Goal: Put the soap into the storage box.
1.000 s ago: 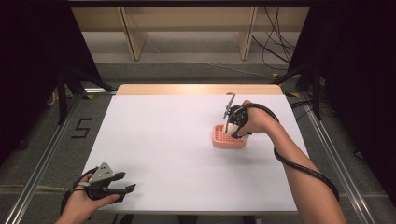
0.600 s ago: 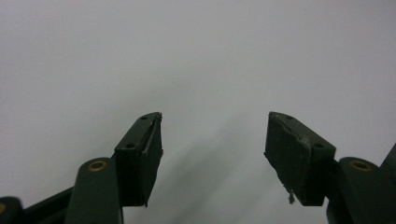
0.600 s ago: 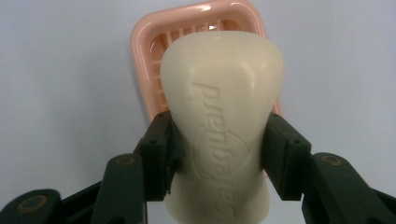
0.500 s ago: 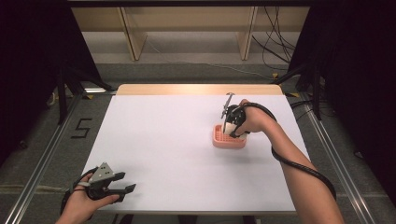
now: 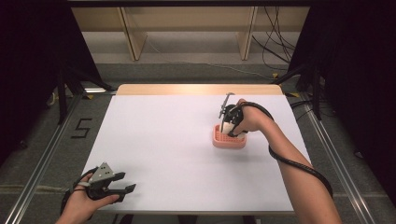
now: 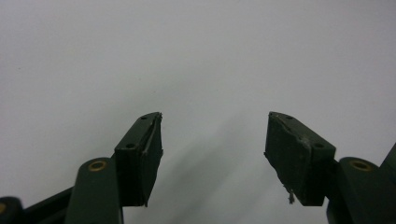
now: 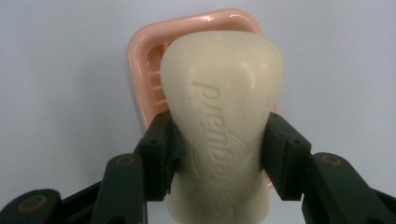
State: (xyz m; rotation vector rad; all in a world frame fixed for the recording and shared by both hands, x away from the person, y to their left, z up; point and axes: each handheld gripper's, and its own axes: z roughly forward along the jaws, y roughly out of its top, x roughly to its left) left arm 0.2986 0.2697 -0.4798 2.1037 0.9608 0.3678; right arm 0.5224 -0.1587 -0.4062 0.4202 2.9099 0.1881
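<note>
A cream bar of soap (image 7: 224, 116) with embossed lettering is pinched between the two black jaws of my right gripper (image 7: 217, 156), which is shut on it. The bar hangs just above a pink soap dish (image 7: 144, 70) with a slotted floor. In the high view the right gripper (image 5: 229, 125) points down over the pink soap dish (image 5: 224, 142) at the table's right of centre, and the pale soap (image 5: 227, 127) shows at its tip. My left gripper (image 5: 122, 190) lies near the front left edge, open. Its jaws (image 6: 212, 154) stand wide apart over bare white tabletop.
The white table (image 5: 163, 140) has a wooden strip along its far edge. A black cable (image 5: 294, 163) trails from the right gripper along the forearm. Metal rails run along the floor on both sides, and wooden frame legs stand beyond the table.
The right gripper with the soap has shifted slightly over the dish. The left gripper has stayed where it was.
</note>
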